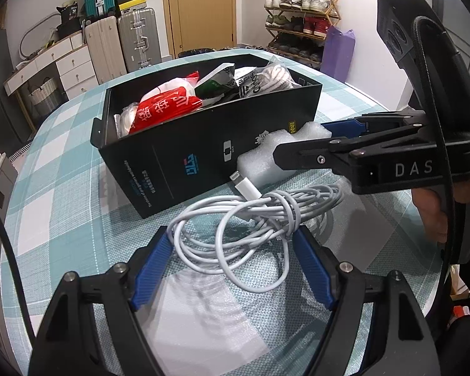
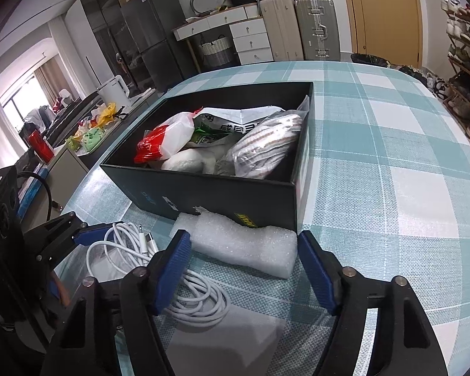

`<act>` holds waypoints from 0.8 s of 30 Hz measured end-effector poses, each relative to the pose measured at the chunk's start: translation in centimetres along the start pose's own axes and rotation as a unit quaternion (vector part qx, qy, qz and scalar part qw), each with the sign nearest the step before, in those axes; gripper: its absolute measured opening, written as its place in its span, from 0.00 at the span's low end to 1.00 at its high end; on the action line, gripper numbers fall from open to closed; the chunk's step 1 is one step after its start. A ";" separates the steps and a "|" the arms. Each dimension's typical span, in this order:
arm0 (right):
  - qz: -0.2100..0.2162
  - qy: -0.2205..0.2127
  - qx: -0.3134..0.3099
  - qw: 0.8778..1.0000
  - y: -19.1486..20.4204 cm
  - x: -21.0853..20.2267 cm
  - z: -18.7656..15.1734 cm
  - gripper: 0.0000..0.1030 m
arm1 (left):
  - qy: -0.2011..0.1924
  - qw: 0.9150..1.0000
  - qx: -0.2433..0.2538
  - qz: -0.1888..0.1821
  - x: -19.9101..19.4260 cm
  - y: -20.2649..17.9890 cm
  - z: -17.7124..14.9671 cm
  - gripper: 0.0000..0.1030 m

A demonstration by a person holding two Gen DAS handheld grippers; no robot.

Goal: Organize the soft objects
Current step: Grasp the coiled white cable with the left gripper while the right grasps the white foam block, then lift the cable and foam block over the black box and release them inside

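A black box (image 1: 203, 144) (image 2: 210, 191) on the checked tablecloth holds a red and white bag (image 1: 166, 103) (image 2: 163, 144), a green packet (image 1: 216, 83) and bagged striped cloth (image 2: 266, 147). A coiled white cable (image 1: 260, 219) (image 2: 125, 247) lies in front of it. My left gripper (image 1: 232, 241) is open, its fingers on either side of the cable. A white foam block (image 2: 244, 244) (image 1: 266, 156) lies against the box's near wall. My right gripper (image 2: 242, 244) is open around the foam block and also shows in the left wrist view (image 1: 310, 139).
The table (image 2: 391, 144) carries a teal and white checked cloth. Beyond it stand suitcases (image 1: 122, 40), white drawers (image 2: 250, 37), a shoe rack (image 1: 300, 15) and a door (image 1: 200, 9). A counter with a kettle (image 2: 116, 91) lies left of the table.
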State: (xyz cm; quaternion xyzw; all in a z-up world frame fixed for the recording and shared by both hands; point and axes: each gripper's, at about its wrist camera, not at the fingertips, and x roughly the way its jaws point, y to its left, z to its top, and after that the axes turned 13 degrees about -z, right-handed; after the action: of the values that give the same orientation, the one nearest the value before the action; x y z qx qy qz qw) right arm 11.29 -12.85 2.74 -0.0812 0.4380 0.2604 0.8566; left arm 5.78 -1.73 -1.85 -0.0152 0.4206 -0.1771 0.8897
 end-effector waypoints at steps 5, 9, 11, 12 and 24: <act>0.001 -0.004 -0.003 1.000 -0.1 -0.2 -0.1 0.67 | -0.001 1.000 0.002 -0.001 0.0 0.0 0.0 0.76; -0.001 -0.008 -0.004 1.000 -0.3 -0.4 -0.1 0.67 | -0.001 1.000 0.005 -0.002 0.0 -0.1 0.0 0.76; 0.000 -0.010 -0.004 1.000 -0.4 -0.6 -0.1 0.67 | -0.002 1.000 0.007 -0.003 -0.1 -0.2 0.0 0.75; 0.001 -0.011 -0.005 1.000 -0.4 -0.6 -0.2 0.66 | -0.002 1.000 0.007 -0.003 -0.1 -0.2 -0.1 0.75; 0.001 -0.028 -0.014 0.999 -0.6 -1.8 -0.6 0.66 | -0.010 1.000 0.014 0.000 -0.7 -0.5 -0.3 0.75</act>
State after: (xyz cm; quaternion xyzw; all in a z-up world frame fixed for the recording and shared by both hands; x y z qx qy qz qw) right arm 10.26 -14.23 3.72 -0.0857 0.4100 0.2698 0.8670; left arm 4.99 -1.90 -1.48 -0.0048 0.4093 -0.1829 0.8939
